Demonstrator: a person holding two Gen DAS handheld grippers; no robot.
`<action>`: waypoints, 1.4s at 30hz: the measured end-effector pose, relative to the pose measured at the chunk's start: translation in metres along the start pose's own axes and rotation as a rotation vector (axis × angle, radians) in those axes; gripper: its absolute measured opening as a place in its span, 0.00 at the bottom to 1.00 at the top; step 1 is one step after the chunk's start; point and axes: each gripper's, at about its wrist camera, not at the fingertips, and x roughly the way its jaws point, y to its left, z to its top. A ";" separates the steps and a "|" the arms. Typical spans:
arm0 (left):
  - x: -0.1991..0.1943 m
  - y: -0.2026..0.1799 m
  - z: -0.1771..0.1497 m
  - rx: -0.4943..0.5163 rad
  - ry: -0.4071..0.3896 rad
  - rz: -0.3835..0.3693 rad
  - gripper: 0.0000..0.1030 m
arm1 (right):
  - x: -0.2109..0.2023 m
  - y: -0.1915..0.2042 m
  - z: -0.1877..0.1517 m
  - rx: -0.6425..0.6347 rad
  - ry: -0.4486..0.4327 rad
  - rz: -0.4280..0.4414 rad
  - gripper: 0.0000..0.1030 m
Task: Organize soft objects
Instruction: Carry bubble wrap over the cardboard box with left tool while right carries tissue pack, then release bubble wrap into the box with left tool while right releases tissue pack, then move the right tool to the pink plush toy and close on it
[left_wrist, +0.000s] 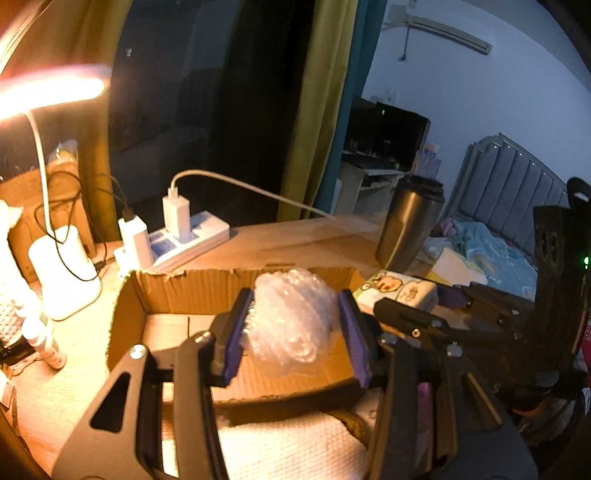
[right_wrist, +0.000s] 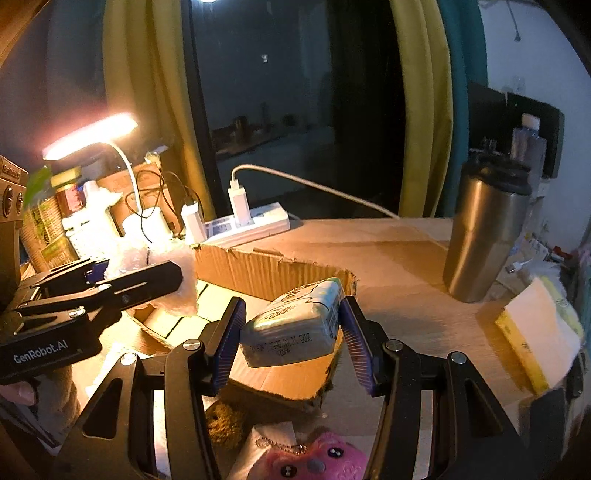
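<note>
Where both jaws pinch — bubble wrap (left_wrist: 291, 317) left, tissue pack (right_wrist: 295, 321) right, above cardboard box (left_wrist: 162, 291).

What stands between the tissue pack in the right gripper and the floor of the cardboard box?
Nothing visible blocks it. The right gripper holds the tissue pack over the right end of the cardboard box, where the floor looks bare. The bubble wrap, in the left gripper, is farther left.

"GenRobot.AI" stands in white on the black body of the left hand-held gripper (right_wrist: 138, 286); the tissue pack's (right_wrist: 295, 325) print is illegible
</note>
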 end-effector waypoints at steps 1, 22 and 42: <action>0.005 0.001 -0.001 -0.002 0.007 0.000 0.46 | 0.003 0.000 -0.001 0.001 0.006 0.003 0.54; 0.051 0.018 -0.022 -0.065 0.177 -0.012 0.53 | 0.036 -0.006 -0.010 0.048 0.079 0.003 0.58; -0.012 0.004 -0.017 -0.039 0.082 -0.025 0.70 | -0.034 0.000 -0.021 0.071 0.010 -0.072 0.69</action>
